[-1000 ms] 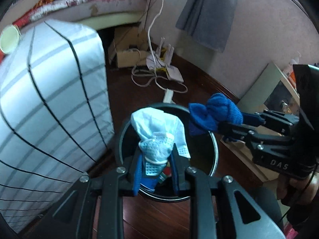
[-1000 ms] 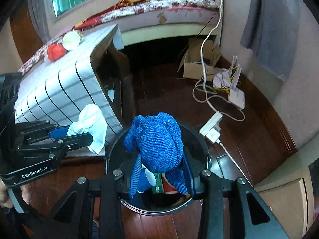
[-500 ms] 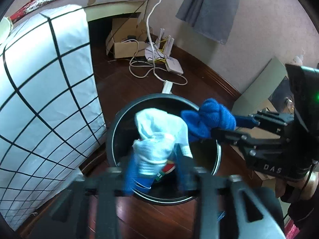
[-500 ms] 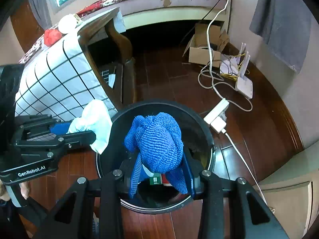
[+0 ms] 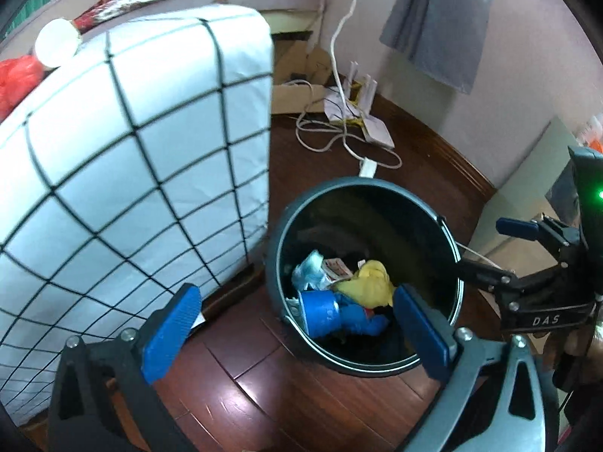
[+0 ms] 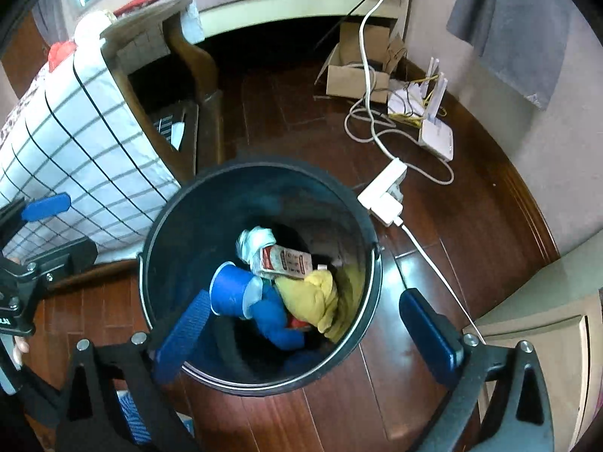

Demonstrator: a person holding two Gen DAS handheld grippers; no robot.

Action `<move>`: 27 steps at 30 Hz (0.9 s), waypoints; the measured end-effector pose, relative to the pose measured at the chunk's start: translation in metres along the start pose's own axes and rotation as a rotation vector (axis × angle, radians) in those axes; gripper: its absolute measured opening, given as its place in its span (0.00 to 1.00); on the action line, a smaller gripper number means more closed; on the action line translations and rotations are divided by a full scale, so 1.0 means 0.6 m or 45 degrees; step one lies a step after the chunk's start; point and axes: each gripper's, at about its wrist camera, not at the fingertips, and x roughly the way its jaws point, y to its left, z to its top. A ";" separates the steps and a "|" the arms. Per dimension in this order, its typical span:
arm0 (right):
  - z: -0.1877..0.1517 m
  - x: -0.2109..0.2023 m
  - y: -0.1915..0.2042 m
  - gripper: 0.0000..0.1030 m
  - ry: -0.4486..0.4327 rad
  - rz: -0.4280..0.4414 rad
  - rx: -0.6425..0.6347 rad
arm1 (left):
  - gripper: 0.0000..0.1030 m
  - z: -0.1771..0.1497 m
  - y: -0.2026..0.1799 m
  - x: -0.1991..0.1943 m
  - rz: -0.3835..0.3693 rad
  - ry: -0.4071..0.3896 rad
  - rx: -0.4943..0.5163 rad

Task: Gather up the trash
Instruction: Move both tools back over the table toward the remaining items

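Note:
A black round bin [image 5: 339, 184] [image 6: 264, 167] stands on the dark wood floor. Inside lie a white cloth [image 6: 256, 241], a blue cup [image 6: 230, 290], a red-and-white carton [image 6: 286, 261], a yellow cloth [image 6: 312, 297] and a blue knitted cloth [image 6: 275, 320]. My left gripper [image 5: 297, 329] hangs over the bin's near rim, its jaws opening wide with nothing between them. My right gripper [image 6: 307, 335] hovers above the bin mouth, its jaws opening as well and empty. Each gripper also shows at the edge of the other's view, the right gripper [image 5: 497, 248] and the left gripper [image 6: 56, 228].
A table under a white checked cloth [image 5: 132, 150] stands close on the bin's left, with a white cup [image 5: 56, 45] and a red bag on top. Beyond the bin lie a power strip [image 6: 384, 192], cables, a router [image 6: 437, 139] and a cardboard box [image 6: 354, 71]. A pale cabinet [image 6: 527, 339] is at the right.
Both grippers have let go: the white cloth and the blue knitted cloth dropped into the bin. Both pairs of jaws went from shut to wide open, and both grippers sank a little toward the bin.

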 end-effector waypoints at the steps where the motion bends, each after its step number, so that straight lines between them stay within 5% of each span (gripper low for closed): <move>1: 0.002 -0.007 0.003 1.00 -0.016 -0.002 0.001 | 0.99 0.002 0.000 -0.004 0.008 -0.013 -0.005; 27: 0.040 -0.100 0.096 1.00 -0.173 0.006 -0.081 | 0.99 -0.017 0.085 -0.134 0.127 -0.170 -0.121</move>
